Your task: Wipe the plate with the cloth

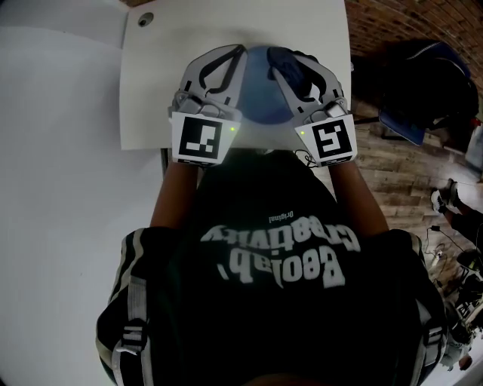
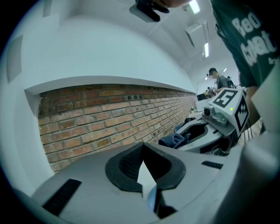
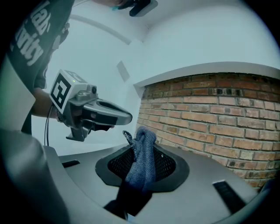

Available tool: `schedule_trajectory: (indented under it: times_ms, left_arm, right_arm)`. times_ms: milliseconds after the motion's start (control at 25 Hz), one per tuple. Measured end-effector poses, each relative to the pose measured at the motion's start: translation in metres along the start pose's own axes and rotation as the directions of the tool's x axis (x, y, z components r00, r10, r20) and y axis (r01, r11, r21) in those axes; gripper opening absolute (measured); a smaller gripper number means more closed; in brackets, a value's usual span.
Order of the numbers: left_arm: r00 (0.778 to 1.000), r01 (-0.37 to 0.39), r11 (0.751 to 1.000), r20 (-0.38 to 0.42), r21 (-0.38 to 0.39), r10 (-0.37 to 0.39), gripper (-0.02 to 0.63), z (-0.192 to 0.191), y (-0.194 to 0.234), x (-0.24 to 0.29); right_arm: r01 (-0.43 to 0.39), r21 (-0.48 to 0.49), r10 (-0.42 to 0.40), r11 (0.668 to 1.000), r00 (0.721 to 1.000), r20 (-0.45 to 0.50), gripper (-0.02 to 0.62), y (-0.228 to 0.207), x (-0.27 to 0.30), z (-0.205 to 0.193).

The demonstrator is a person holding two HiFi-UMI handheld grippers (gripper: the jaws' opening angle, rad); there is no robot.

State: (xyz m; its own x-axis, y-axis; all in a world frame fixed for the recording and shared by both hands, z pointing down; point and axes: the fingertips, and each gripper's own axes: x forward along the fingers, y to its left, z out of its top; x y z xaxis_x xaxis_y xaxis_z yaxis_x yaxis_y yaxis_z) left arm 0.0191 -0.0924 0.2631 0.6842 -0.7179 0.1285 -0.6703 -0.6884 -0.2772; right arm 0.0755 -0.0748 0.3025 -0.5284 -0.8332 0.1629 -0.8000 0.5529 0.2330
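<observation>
In the head view a pale blue plate [image 1: 260, 98] is held up above the white table [image 1: 158, 83], between my two grippers. My left gripper [image 1: 238, 57] is shut on the plate's left edge. In the left gripper view only a thin strip of that plate rim [image 2: 152, 200] shows between the shut jaws of the left gripper [image 2: 144, 181]. My right gripper [image 1: 276, 59] is shut on a dark blue cloth [image 1: 282, 56]. This cloth [image 3: 142, 159] stands bunched up out of the right gripper [image 3: 140, 173]. The cloth lies at the plate's upper right.
A round cable hole [image 1: 145, 19] sits in the table's far left corner. A brick wall [image 3: 210, 118] runs behind the table. Dark bags [image 1: 426, 83] lie on the wooden floor [image 1: 392, 170] at the right. A person [image 2: 217, 79] stands far off in the room.
</observation>
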Motion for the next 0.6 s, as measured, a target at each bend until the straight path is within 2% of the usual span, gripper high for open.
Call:
schedule_trajectory:
  times_ms: [600]
  left_arm:
    - [1.000, -0.009, 1.000, -0.016, -0.011, 0.008, 0.003, -0.0039, -0.0003, -0.0046]
  right_arm:
    - [-0.007, -0.015, 0.007, 1.000, 1.000, -0.007, 0.098, 0.0047, -0.0003, 0.0033]
